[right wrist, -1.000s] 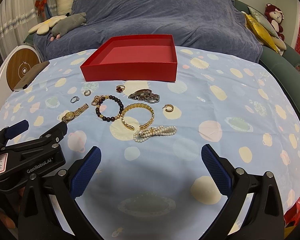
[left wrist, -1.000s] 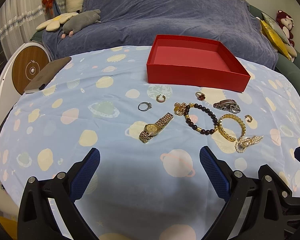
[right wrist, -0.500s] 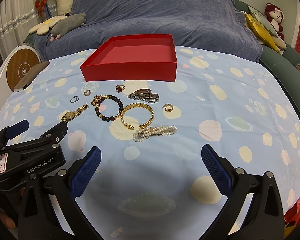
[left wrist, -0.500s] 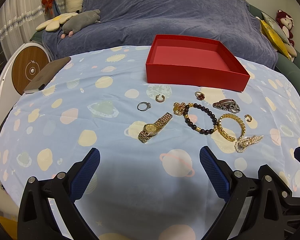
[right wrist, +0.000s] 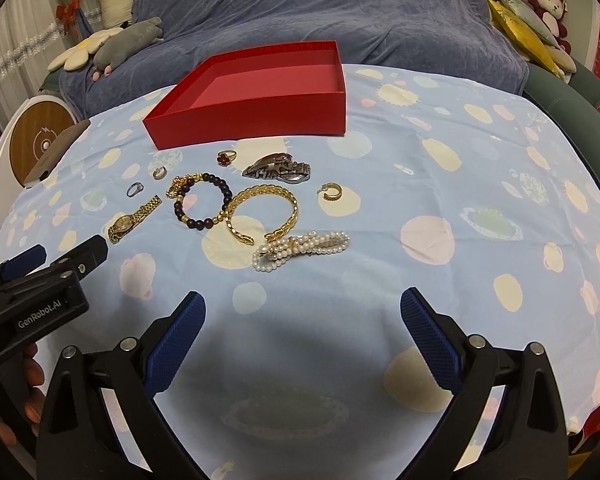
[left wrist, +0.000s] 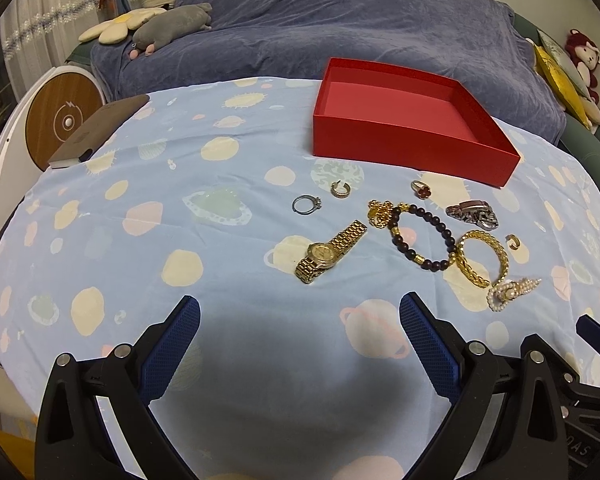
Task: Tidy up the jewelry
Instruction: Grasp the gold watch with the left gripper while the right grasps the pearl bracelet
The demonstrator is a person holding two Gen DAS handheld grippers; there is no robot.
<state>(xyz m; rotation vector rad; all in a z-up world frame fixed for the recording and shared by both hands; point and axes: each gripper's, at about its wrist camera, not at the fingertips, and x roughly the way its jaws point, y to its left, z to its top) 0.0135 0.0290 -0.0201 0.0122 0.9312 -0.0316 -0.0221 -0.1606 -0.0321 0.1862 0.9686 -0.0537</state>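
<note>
Both sets of jaws stand wide and hold nothing — the left gripper (left wrist: 300, 320) hovers short of the gold watch (left wrist: 330, 251), the right gripper (right wrist: 302, 312) short of the pearl bracelet (right wrist: 300, 249); beyond lie the beaded bracelet (right wrist: 202, 204), gold bangle (right wrist: 262, 213), rings and an earring, all loose on the tablecloth (right wrist: 460, 184); the red box (right wrist: 256, 98) behind them looks empty — by my reading, nothing is sorted yet.

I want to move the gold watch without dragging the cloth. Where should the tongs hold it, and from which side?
Probably across the gold watch at its band just beside the dial, from above, with the open left tongs nearest. It lies flat and straight, so its narrow width fits between the fingers.
</note>
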